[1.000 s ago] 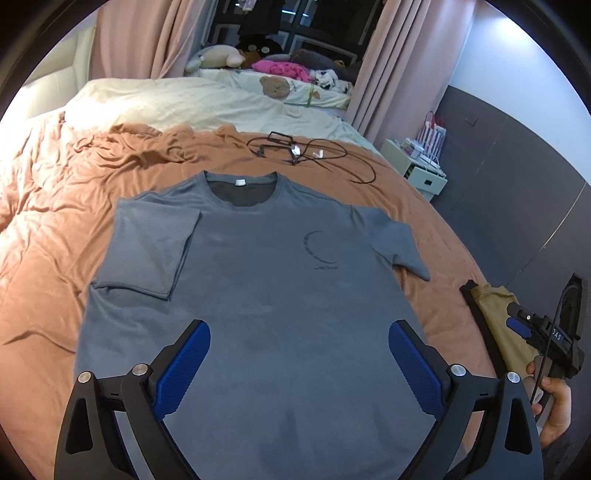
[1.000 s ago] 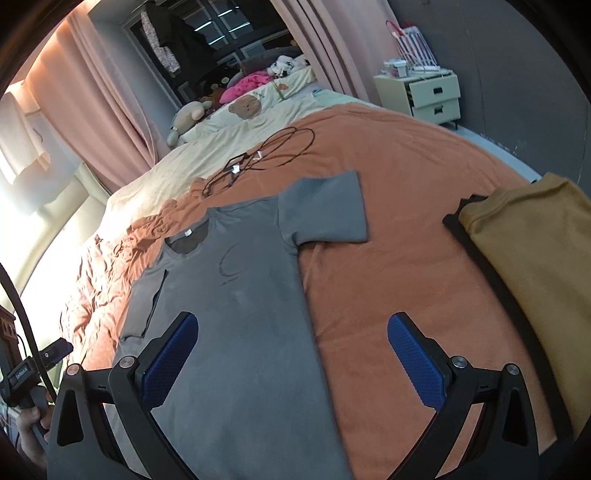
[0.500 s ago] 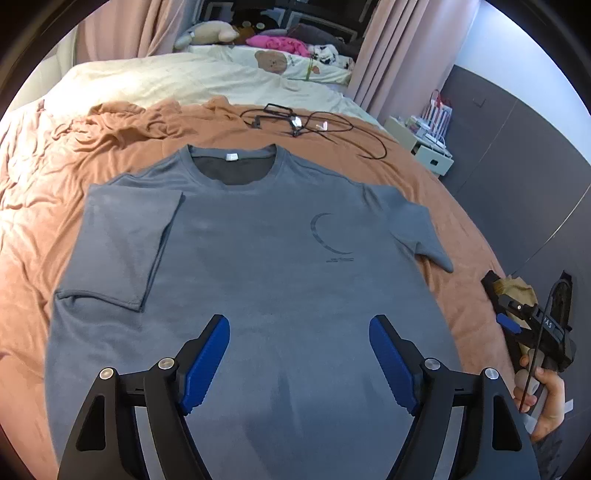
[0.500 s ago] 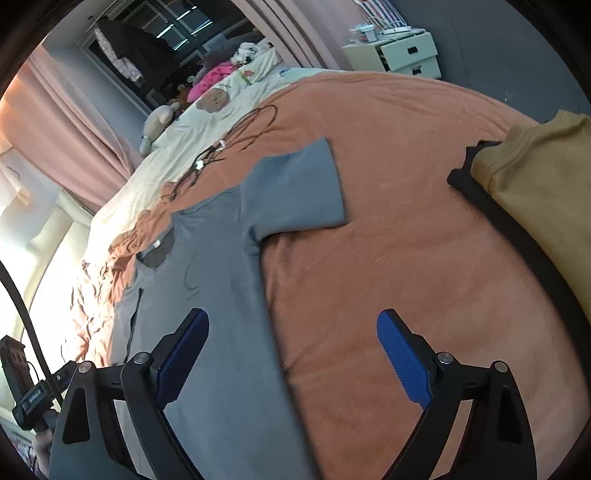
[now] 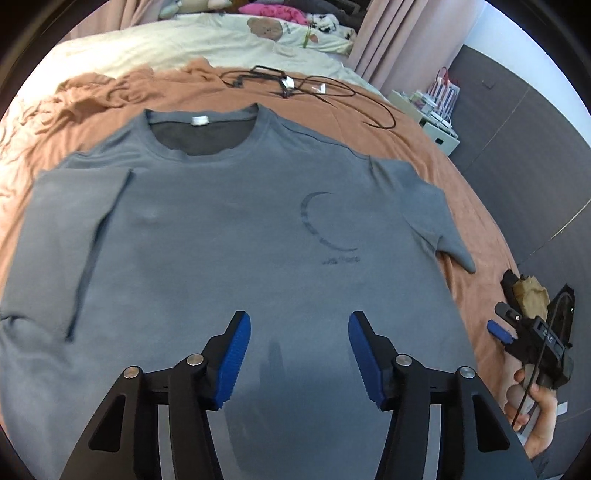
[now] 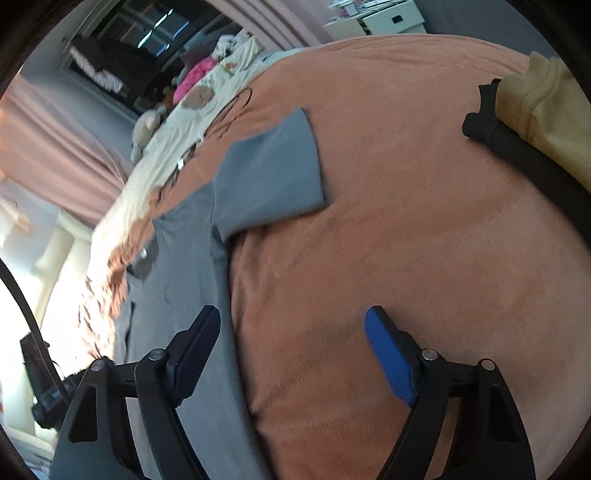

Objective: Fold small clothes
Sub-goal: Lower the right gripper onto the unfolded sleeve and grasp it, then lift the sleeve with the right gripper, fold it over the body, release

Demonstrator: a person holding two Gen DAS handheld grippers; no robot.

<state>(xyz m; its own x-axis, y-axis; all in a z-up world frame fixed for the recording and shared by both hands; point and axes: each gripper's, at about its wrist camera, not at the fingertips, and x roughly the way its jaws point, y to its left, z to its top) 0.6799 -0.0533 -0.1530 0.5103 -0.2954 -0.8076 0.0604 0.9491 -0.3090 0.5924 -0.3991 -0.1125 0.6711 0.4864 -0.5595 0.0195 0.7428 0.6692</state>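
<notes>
A grey-blue T-shirt lies flat, front up, on the orange bedspread. Its left sleeve is folded in over the body; its right sleeve lies spread out. My left gripper is open and empty, low over the shirt's lower middle. My right gripper is open and empty over the shirt's right side edge, with the spread sleeve ahead of it. The right gripper also shows in the left wrist view, held by a hand at the bed's right edge.
A mustard garment on a black one lies at the right of the bedspread. Black cables lie beyond the collar. A cream blanket and soft toys are farther back. A white nightstand stands beside the bed.
Both grippers have moved forward and lower toward the shirt, and their jaws have narrowed while staying open. The right wrist view has tilted toward the right sleeve.
</notes>
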